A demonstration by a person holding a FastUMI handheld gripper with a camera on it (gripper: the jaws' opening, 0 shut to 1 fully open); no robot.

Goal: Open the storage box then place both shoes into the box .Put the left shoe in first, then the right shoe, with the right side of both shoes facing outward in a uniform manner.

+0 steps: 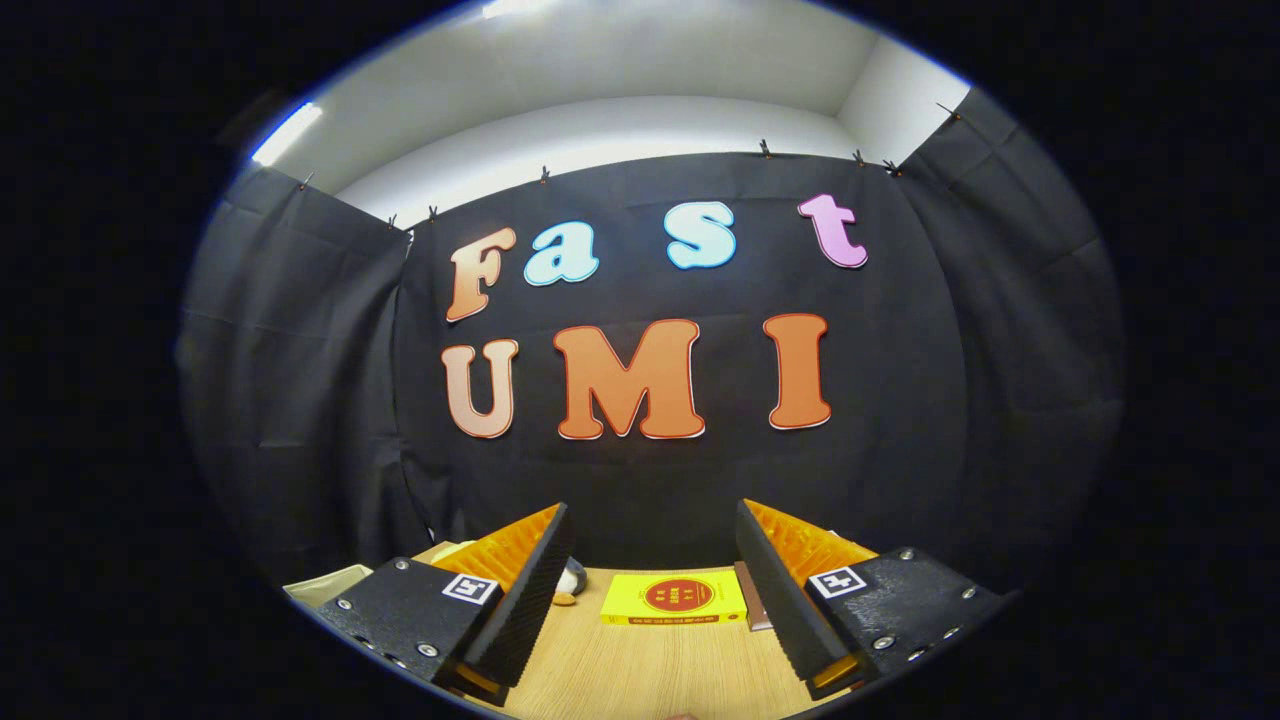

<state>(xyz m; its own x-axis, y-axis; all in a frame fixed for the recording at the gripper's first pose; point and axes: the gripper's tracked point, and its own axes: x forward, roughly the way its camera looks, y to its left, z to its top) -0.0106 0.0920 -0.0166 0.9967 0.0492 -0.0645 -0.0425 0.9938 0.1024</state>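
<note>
**A:** Starting close. How about the gripper (651, 506)?

**B:** Spread wide. Holding nothing. Just bare wooden table (640, 665) down between the fingers.

**A:** And a bit past the fingers?

**B:** A flat yellow pack (674, 598), lying on the table, right between the two fingers and a little beyond them.

**A:** Anything beside the yellow pack?

**B:** Yes. Just left of it, a small brown bit (565, 599). Just behind that, a grey-white round thing (573, 577), peeking out from behind the left finger. Maybe the toe of a shoe. Too hidden to say for sure.

**A:** And on the other side?

**B:** Touching the right end of the yellow pack, or nearly, a thin brown edge (752, 600). Can't tell what.

**A:** Further off?

**B:** Far left of the yellow pack, a pale flat thing (325, 582) at the table's side. Behind the yellow pack, the black cloth wall (650, 470).

**A:** So how far along with the shoes and the storage box?

**B:** Hard to say. Can't pick out the storage box, so can't tell lid up or lid down. Can't tell where both shoes lie either.

**A:** Two ways to read it, then?

**B:** Yes. Could fit shoes waiting out on the table. Could also fit shoes tucked away inside. Not enough here to choose.
</note>
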